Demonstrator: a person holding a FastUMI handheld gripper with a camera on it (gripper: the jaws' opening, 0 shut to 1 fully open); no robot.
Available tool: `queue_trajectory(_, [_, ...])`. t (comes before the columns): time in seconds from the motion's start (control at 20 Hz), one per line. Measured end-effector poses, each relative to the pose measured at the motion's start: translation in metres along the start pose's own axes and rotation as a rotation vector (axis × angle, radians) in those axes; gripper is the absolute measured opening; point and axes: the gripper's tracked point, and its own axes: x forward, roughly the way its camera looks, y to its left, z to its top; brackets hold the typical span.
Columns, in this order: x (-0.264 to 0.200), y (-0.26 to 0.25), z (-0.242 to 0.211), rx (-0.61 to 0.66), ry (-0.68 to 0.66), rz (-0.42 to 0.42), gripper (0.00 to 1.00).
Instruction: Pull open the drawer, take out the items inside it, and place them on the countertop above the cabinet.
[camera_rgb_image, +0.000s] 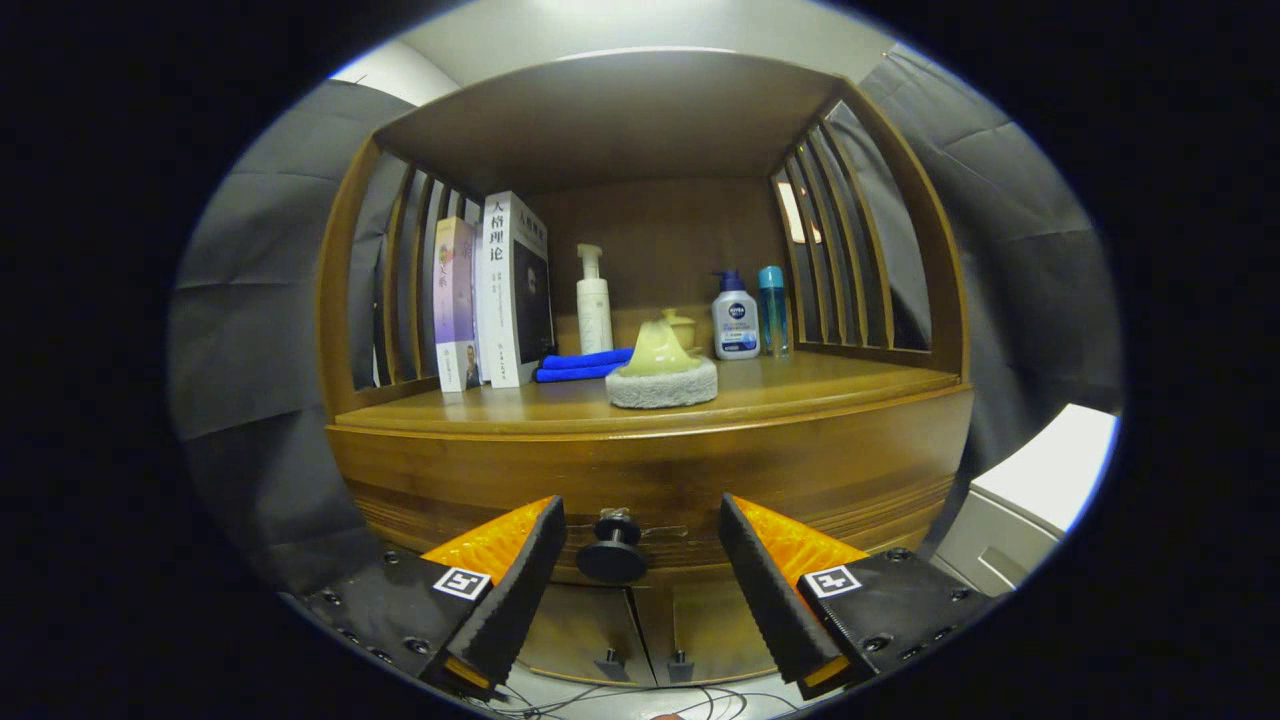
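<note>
We see a wooden cabinet (650, 470) ahead of our tongs (640, 520), set in a booth hung with dark cloth, with a pale ceiling above and a white unit (1040, 490) off to the right. The worktop (800, 385) lies beyond and above the tongs, under a wooden roof with slatted sides. On it, beyond the left finger, two books (495, 295) stand upright; next to them lies a folded blue cloth (585, 365), and behind that stands a white pump bottle (593, 300). Straight beyond the gap between the fingers sits a grey round pad (662, 385) with a pale yellow-green piece (657, 348) on top. Further right stand a white pump bottle with a blue top (734, 318) and a slim blue bottle (772, 310), just beside each other. Our tongs stand open, gripping nothing; the drawer (650, 500) is shut, its dark round knob (612, 550) between the fingers, touching neither. Below the drawer are two lower cabinet doors (640, 625) with small handles
</note>
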Motion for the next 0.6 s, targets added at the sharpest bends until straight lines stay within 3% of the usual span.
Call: queue_trajectory(0.6, [-0.066,-0.022,0.076,0.05,-0.146,0.028,0.98])
